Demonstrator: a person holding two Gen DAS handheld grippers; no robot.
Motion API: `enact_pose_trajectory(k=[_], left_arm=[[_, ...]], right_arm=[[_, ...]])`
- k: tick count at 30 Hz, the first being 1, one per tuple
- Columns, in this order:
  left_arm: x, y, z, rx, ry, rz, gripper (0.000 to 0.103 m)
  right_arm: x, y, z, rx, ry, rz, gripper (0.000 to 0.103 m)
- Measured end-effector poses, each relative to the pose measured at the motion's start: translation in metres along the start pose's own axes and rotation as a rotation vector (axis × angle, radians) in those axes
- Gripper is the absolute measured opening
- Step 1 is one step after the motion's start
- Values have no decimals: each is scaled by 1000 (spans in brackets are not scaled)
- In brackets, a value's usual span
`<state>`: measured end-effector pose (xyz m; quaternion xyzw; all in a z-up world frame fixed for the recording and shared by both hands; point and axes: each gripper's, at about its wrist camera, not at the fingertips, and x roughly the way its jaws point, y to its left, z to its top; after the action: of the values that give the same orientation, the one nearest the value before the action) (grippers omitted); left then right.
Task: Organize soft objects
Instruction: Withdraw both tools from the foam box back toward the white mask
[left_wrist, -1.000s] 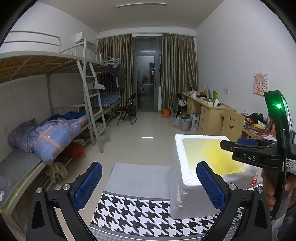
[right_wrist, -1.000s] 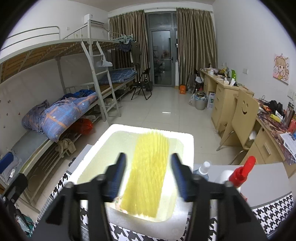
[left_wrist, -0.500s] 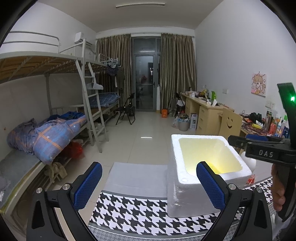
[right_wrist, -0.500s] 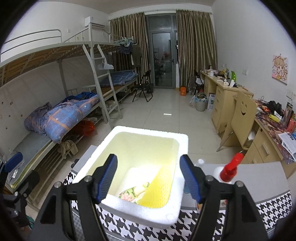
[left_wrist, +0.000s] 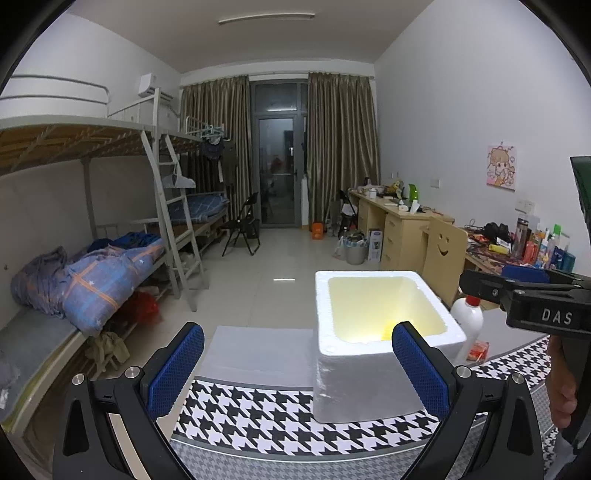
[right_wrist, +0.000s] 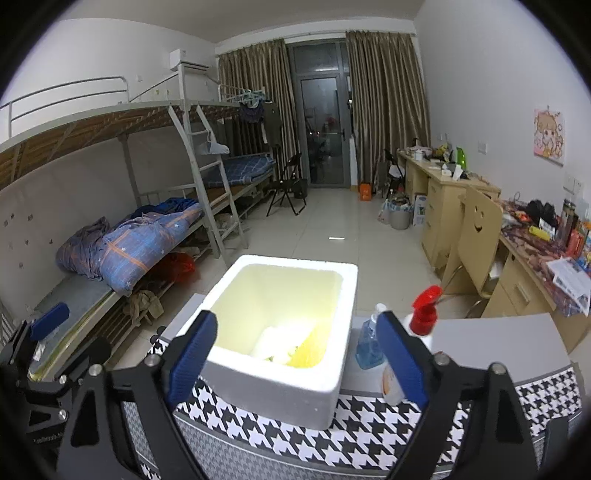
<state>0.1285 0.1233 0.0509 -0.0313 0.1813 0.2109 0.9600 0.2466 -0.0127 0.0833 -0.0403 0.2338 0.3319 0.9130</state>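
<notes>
Yellow soft cloth already lies inside the white foam box; the right gripper, jaws opening, and the wide-spread left gripper hold nothing. No other soft items are visible.

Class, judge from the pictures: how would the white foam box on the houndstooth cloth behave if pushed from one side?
The white foam box looks like thick-walled expanded polystyrene, so it is probably light and would slide easily on the houndstooth cloth. It holds only a few soft things, so little weight anchors it. Its crumbly-looking rim would likely dent under a hard pinch.
</notes>
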Motion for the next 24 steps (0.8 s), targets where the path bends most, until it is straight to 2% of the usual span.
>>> enact_pose_trajectory(k=[17, 20, 24], left_arm=[[-34, -25, -8, 18, -16, -82, 102], [-39, -29, -9, 20, -21, -95, 102], [-44, -37, -12, 26, -21, -111, 102]], right_arm=[[-51, -2, -27, -41, -55, 6, 92], [-58, -4, -32, -35, -69, -13, 98], [-68, -4, -42, -37, -84, -28, 99]])
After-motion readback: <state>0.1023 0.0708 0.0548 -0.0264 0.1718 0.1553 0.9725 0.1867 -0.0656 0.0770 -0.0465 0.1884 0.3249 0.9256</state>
